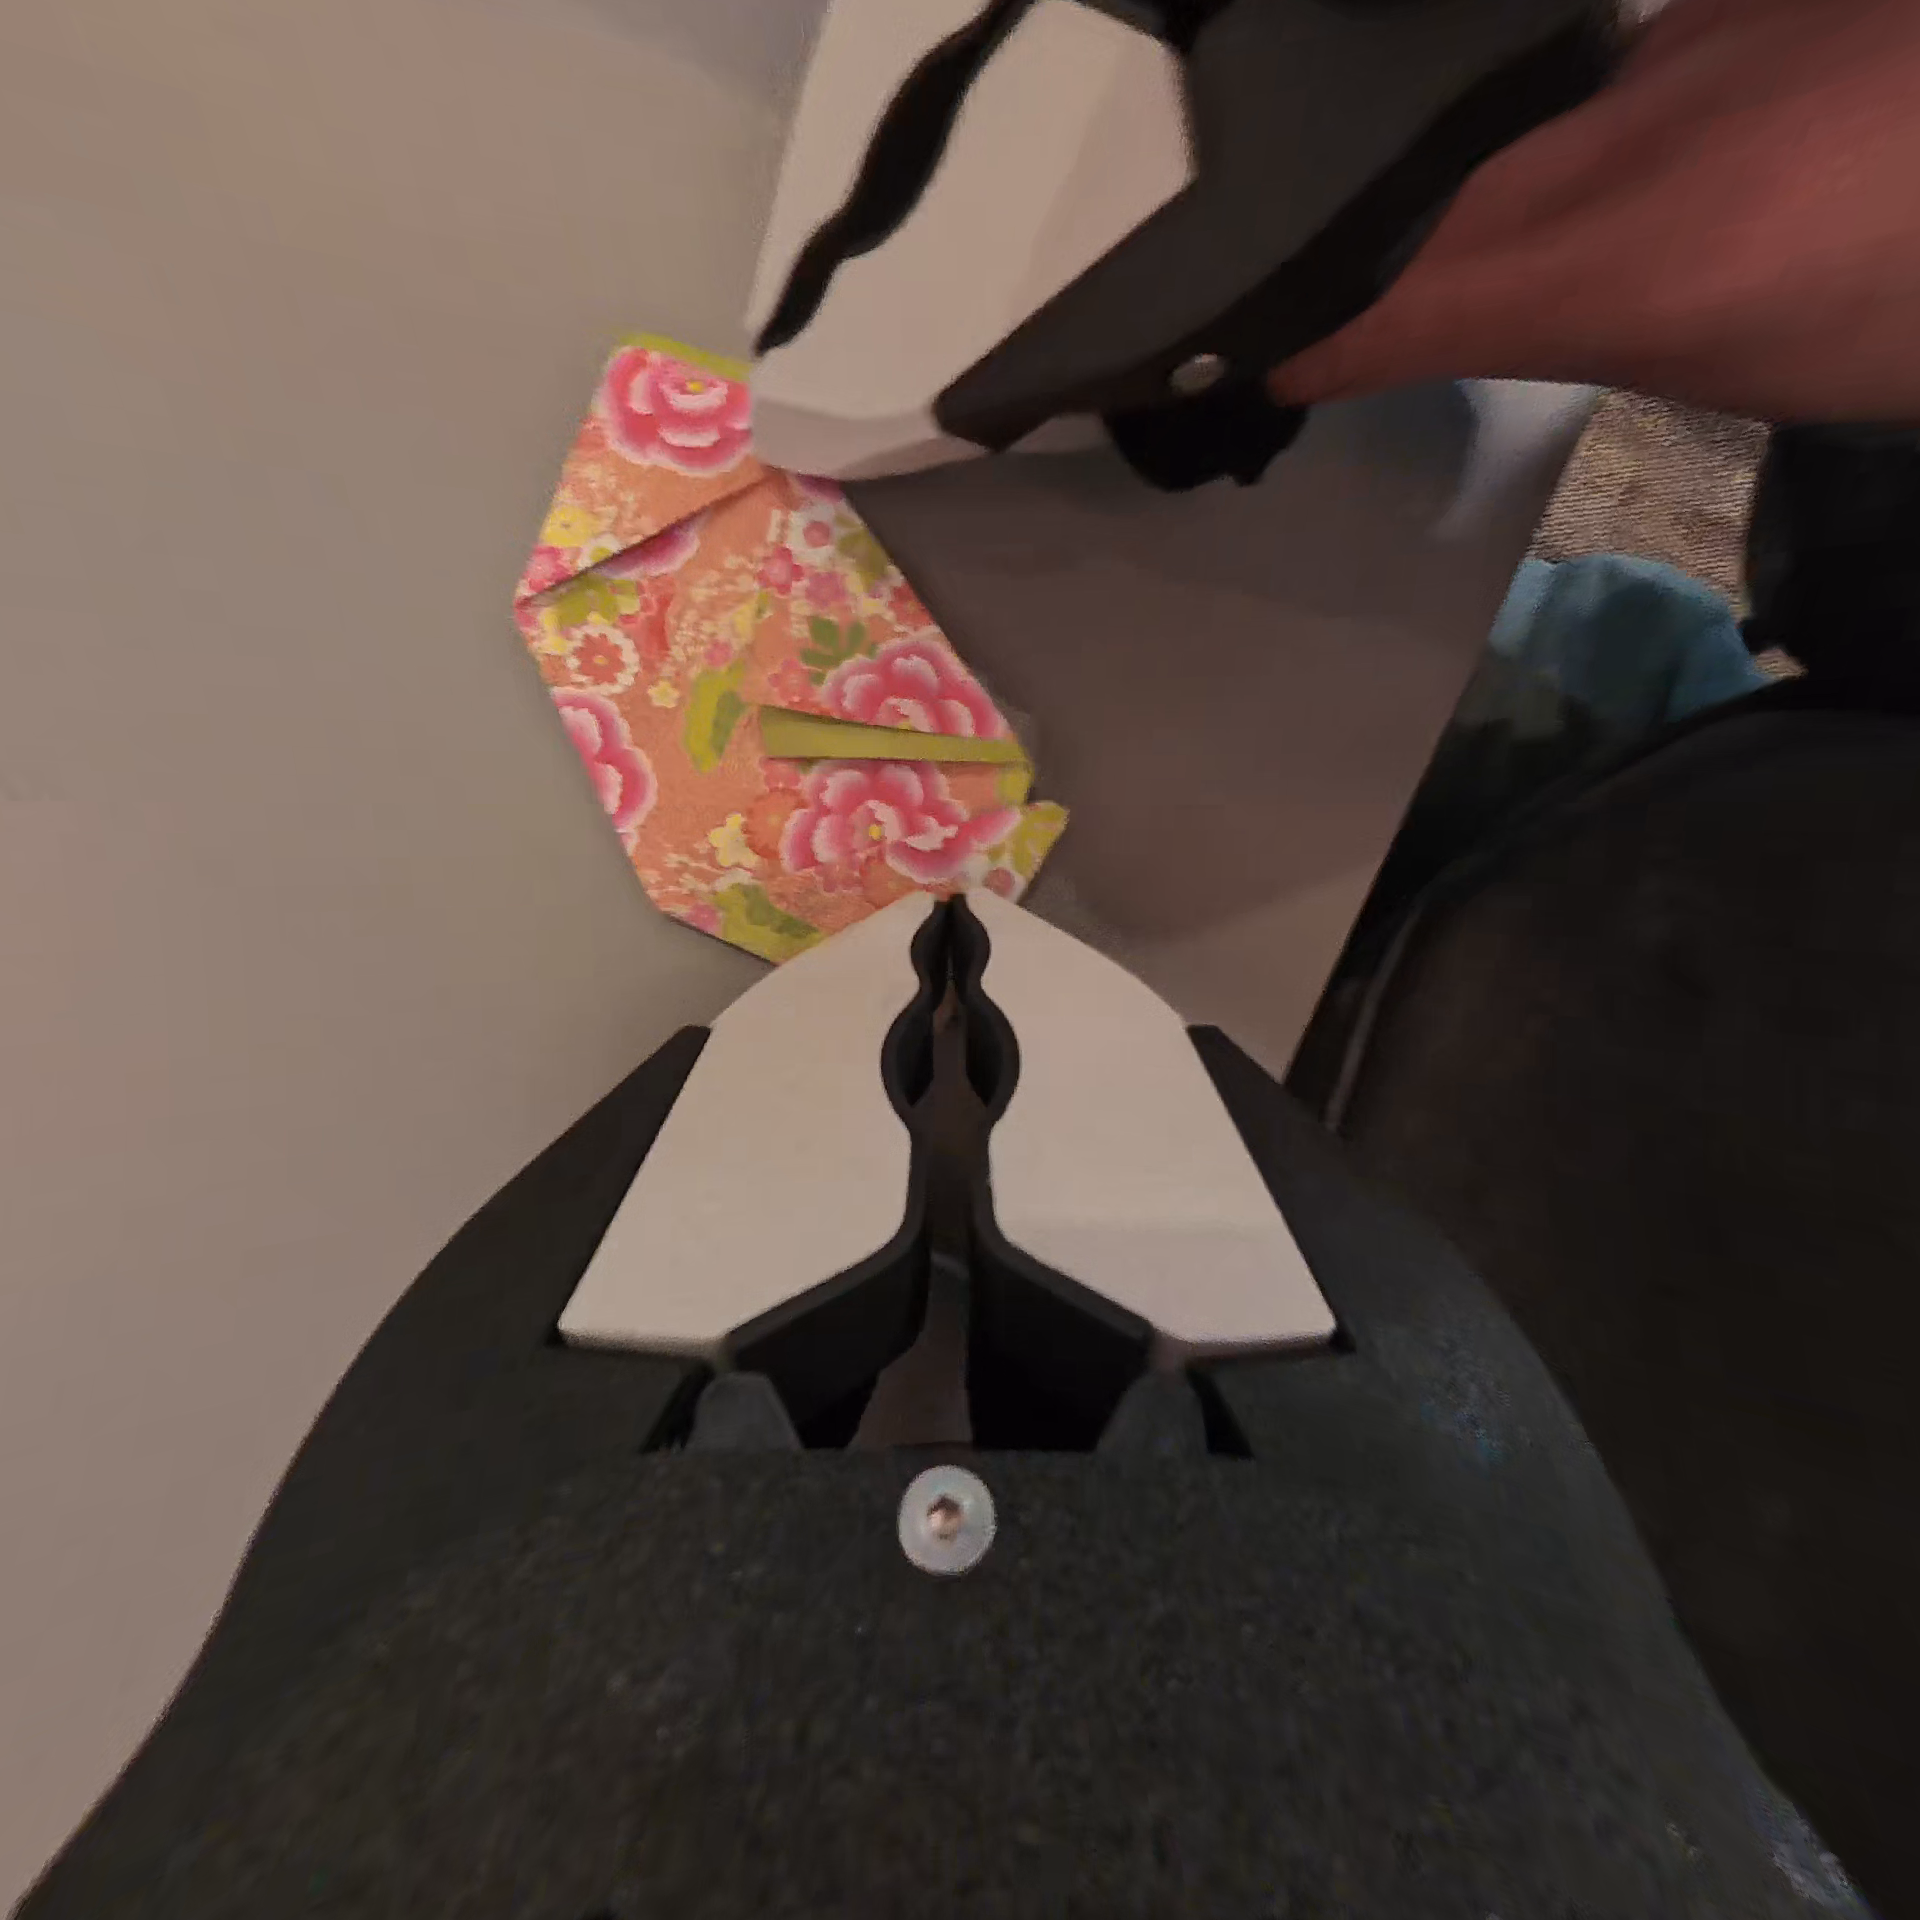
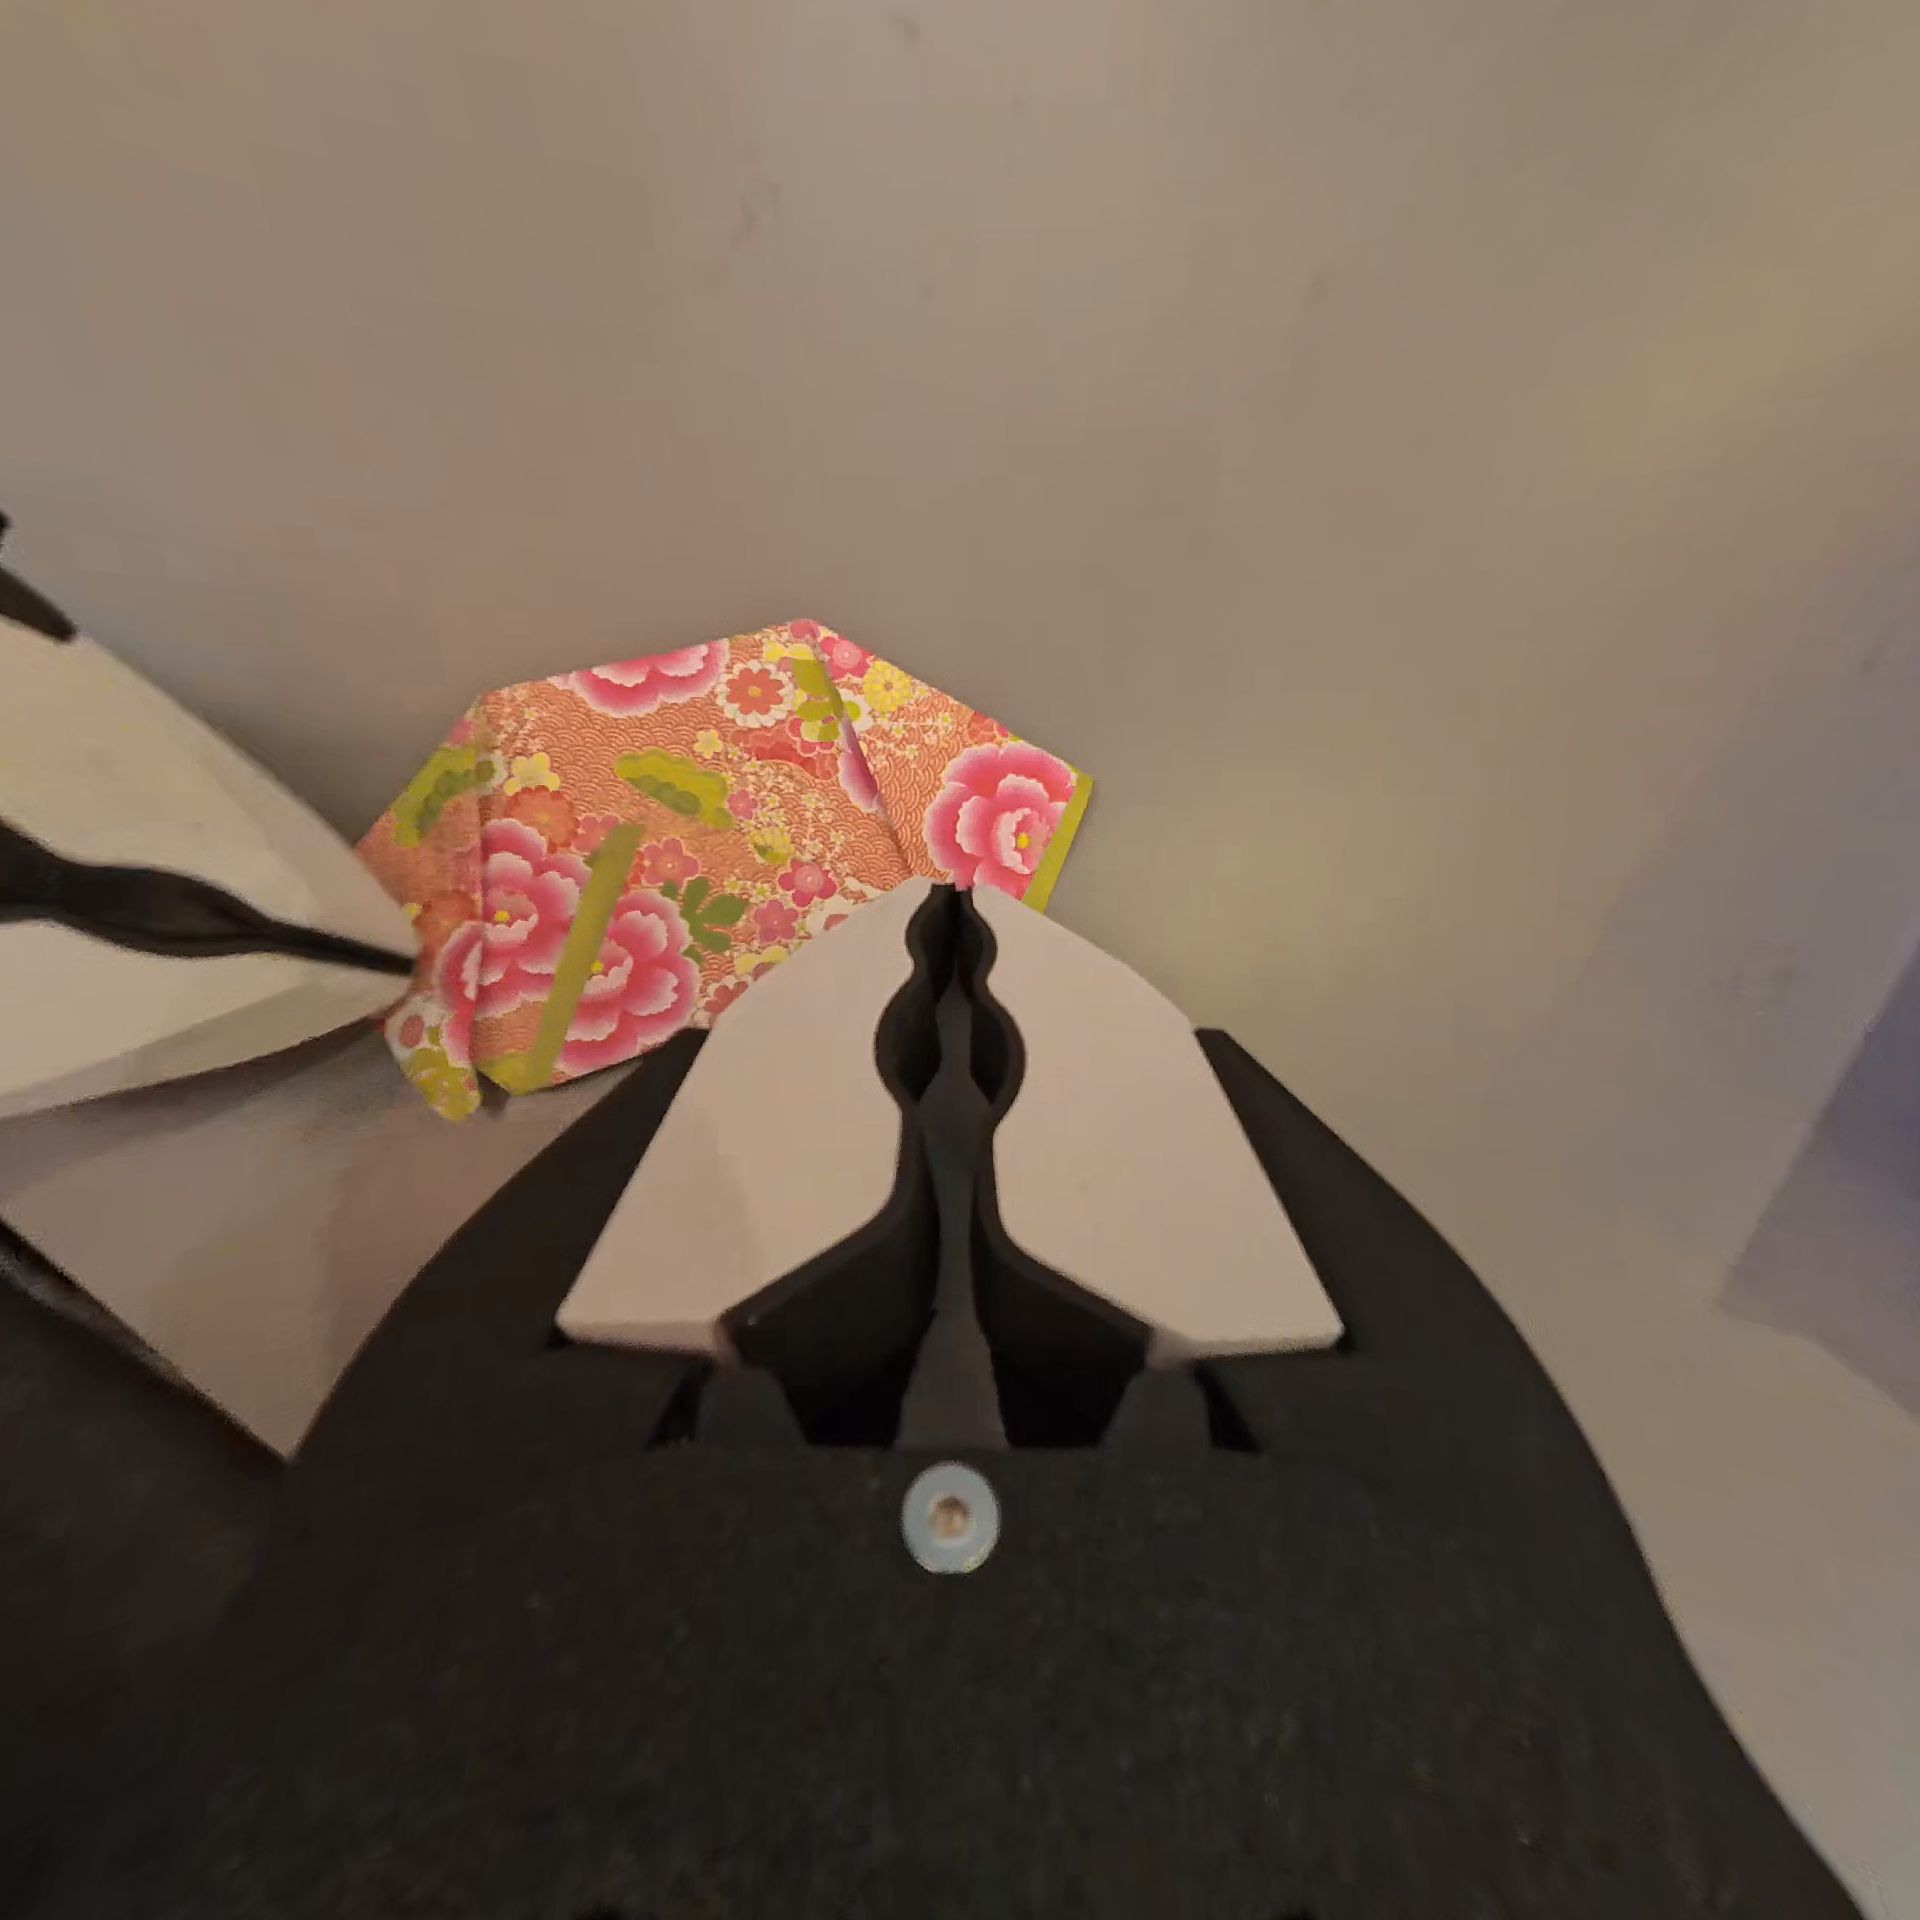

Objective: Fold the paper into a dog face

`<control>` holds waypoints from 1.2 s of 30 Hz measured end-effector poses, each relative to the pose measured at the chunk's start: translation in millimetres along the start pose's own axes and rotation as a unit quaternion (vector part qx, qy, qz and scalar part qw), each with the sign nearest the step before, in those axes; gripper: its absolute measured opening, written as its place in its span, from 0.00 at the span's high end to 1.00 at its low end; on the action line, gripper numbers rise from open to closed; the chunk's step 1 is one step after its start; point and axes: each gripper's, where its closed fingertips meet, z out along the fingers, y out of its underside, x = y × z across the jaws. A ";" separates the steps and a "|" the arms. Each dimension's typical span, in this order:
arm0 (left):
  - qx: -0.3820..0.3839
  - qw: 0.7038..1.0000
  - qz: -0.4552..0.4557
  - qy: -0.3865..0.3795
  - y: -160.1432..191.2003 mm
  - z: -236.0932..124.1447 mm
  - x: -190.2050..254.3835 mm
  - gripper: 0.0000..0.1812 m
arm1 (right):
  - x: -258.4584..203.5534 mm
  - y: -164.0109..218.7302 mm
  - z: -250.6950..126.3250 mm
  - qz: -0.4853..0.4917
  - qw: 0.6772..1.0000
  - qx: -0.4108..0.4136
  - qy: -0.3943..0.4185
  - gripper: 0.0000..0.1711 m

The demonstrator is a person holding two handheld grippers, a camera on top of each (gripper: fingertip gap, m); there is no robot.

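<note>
Pale grey tabletop (image 2: 1247,364) carries the folded floral paper (image 1: 748,665), lying flat. Left gripper (image 1: 951,902): fingers pressed together, tips touching the paper's 5 o'clock corner. Right gripper (image 2: 951,889): fingers pressed together, tips at the paper's edge, at 1 o'clock in the left wrist view.

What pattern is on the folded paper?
Pink flowers on orange with green accents; the paper shows best in the right wrist view.

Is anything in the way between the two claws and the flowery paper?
Nothing visible is. The left claw has its shut tips right at one corner of the folded floral paper, and the right claw sits shut at the opposite corner, on the bare table.
</note>
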 end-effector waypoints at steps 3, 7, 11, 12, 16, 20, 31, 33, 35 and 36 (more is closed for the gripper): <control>-0.011 1.000 -0.006 0.009 -2.5 2.5 -5.7 1.00 | -1.6 6.6 -6.1 0.036 0.999 0.000 -0.020 1.00; -0.035 0.999 0.014 0.003 -2.0 1.8 -18.5 1.00 | -8.8 18.4 -16.8 0.070 0.996 0.001 -0.047 1.00; -0.064 0.996 0.054 0.014 2.5 -2.0 -28.7 1.00 | -26.8 26.7 -25.4 0.078 0.993 -0.004 -0.091 1.00; -0.067 0.996 0.059 0.019 3.0 -2.6 -31.5 1.00 | -31.7 28.0 -27.0 0.075 0.992 -0.008 -0.100 1.00; -0.074 0.995 0.066 0.023 5.6 -5.2 -40.1 1.00 | -46.3 28.4 -28.5 0.067 0.989 -0.009 -0.129 1.00; -0.065 0.996 0.064 0.010 6.2 -5.9 -42.8 1.00 | -51.5 25.0 -28.4 0.091 0.980 -0.003 -0.177 1.00; -0.025 0.999 0.047 -0.007 9.8 -9.2 -43.2 1.00 | -40.2 30.8 -39.5 0.124 0.964 0.015 -0.235 1.00; -0.026 0.999 0.045 -0.005 10.2 -9.4 -43.1 1.00 | -39.9 31.2 -39.3 0.119 0.966 0.015 -0.228 1.00; -0.027 0.998 0.048 -0.008 10.2 -9.4 -43.1 1.00 | -40.6 31.5 -37.8 0.100 0.972 0.012 -0.212 1.00; -0.028 0.998 0.052 -0.010 10.2 -9.4 -43.1 1.00 | -41.5 31.3 -36.5 0.086 0.975 0.010 -0.203 1.00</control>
